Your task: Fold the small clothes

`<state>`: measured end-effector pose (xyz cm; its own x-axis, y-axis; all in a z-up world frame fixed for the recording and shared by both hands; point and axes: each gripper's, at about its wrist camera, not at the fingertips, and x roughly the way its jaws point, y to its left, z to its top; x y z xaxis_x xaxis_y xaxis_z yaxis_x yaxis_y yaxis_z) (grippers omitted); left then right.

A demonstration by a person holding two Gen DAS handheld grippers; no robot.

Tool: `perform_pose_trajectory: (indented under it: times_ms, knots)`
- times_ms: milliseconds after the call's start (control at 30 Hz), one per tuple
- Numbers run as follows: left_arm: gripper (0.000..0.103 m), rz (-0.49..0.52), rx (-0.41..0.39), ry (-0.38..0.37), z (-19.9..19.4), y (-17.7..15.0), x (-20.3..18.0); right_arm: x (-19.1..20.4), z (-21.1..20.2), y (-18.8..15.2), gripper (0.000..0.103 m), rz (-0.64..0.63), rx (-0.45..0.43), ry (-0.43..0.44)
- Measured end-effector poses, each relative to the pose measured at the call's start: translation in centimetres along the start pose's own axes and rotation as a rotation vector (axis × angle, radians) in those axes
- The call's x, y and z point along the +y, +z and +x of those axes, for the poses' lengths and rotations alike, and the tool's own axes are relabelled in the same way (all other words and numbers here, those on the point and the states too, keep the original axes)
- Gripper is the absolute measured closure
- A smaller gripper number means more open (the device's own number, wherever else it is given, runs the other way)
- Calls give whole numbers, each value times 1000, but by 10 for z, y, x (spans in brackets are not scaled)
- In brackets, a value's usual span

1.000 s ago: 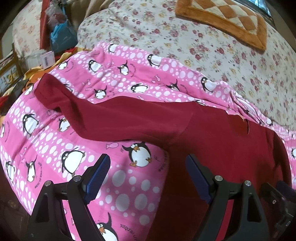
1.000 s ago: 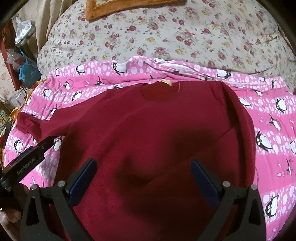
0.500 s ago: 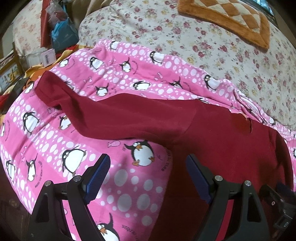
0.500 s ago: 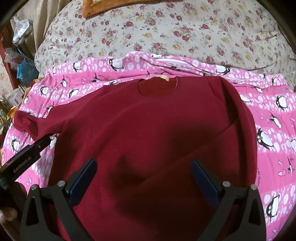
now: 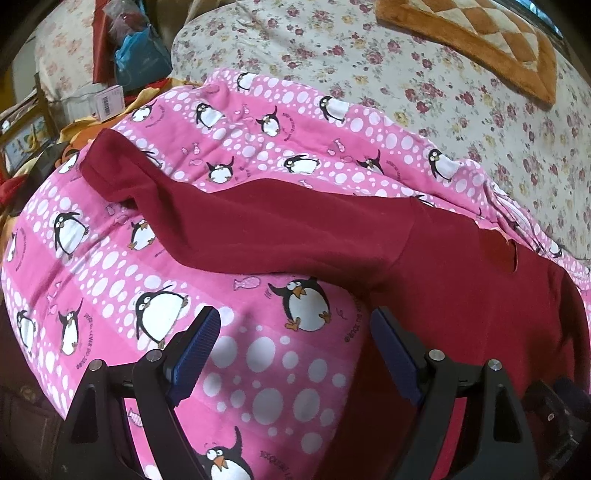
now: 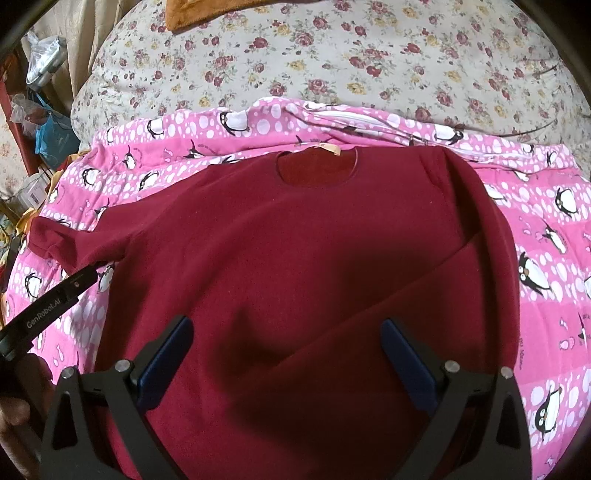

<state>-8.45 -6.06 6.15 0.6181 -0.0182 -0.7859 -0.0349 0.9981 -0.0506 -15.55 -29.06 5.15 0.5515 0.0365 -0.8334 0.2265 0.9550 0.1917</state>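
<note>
A dark red long-sleeved top [image 6: 295, 266] lies flat on a pink penguin-print blanket [image 6: 546, 280], neckline [image 6: 317, 166] at the far side. Its right sleeve is folded in across the body [image 6: 424, 295]. Its left sleeve [image 5: 229, 225] stretches out to the left over the blanket. My left gripper [image 5: 295, 350] is open and empty above the blanket beside the top's left edge, below the sleeve. It also shows in the right wrist view [image 6: 51, 306]. My right gripper [image 6: 288, 354] is open and empty over the top's lower body.
The blanket lies on a floral bedspread [image 6: 332, 62] with an orange checked mat [image 5: 476, 33] at the far side. Clutter with a blue bag [image 5: 140, 62] and boxes stands off the bed's left edge.
Both grippers have drifted slightly forward and stayed open. The top has not moved.
</note>
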Motion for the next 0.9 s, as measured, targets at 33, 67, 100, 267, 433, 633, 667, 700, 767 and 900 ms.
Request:
perform_pose_trajectory:
  times_ms: [33, 67, 100, 267, 433, 633, 667, 700, 767, 900]
  knots:
    - [36, -7, 1, 3, 0, 1, 2, 0, 0, 0, 0, 0, 0, -1]
    - [36, -18, 3, 8, 0, 3, 5, 0, 0, -1, 0, -1, 1, -1]
    - [36, -30, 5, 14, -1, 7, 10, 0, 0, -1, 0, -3, 5, -1]
    - [36, -99, -24, 133, 0, 37, 46, 0, 3, -4, 0, -11, 19, 0]
    - [40, -204, -5, 221, 19, 66, 97, -1, 5, -4, 0, -9, 28, 8]
    - [45, -299, -29, 386, 39, 101, 155, -2, 8, -5, 0, -14, 41, 11]
    - [45, -317, -30, 420, 45, 108, 165, -2, 9, -5, 0, -15, 41, 10]
    - [46, -328, -26, 438, 50, 111, 172, -2, 9, -5, 0, -16, 42, 9]
    - [54, -347, -8, 470, 63, 117, 186, -2, 9, -6, 0, -19, 44, 8]
    - [70, -374, 49, 471, 93, 119, 205, -2, 10, -5, 0, -26, 50, 8]
